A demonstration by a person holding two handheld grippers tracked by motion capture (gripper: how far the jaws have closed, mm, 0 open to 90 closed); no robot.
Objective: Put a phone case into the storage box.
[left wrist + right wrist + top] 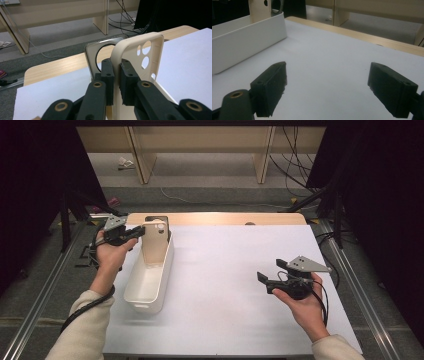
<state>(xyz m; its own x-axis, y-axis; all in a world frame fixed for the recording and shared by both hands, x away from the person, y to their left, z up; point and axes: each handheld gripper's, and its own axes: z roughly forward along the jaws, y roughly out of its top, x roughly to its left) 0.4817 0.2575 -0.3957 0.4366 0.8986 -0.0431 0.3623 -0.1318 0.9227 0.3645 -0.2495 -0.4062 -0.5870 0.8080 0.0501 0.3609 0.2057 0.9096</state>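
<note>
- Grey floor runs beyond the bench (280,218), with pale wooden furniture legs (263,165) standing on it and black cables (292,167) trailing at the far right; dark drapes close in both sides.
- White sheet (235,290) covers most of the bench, leaving a strip of light wood bare along the far edge.
- Near the sheet's left edge sits a long white bin (150,280), lying lengthwise away from the person.
- At the bin's far end a beige phone case (154,242) stands upright. It is a soft-looking shell with rounded corners and a raised rim; in the left gripper view (150,52) several round camera holes pierce its upper part.
- Just behind it stands a second case (93,53), grey-rimmed with a large dark ring on it.
- Left tongs (131,234) reach over the bin's far end and are clamped on the beige case's side rim, one pad (108,75) on either face.
- Right tongs (272,270) are held above the sheet, well apart from the bin, with jaws spread wide and nothing between them.
</note>
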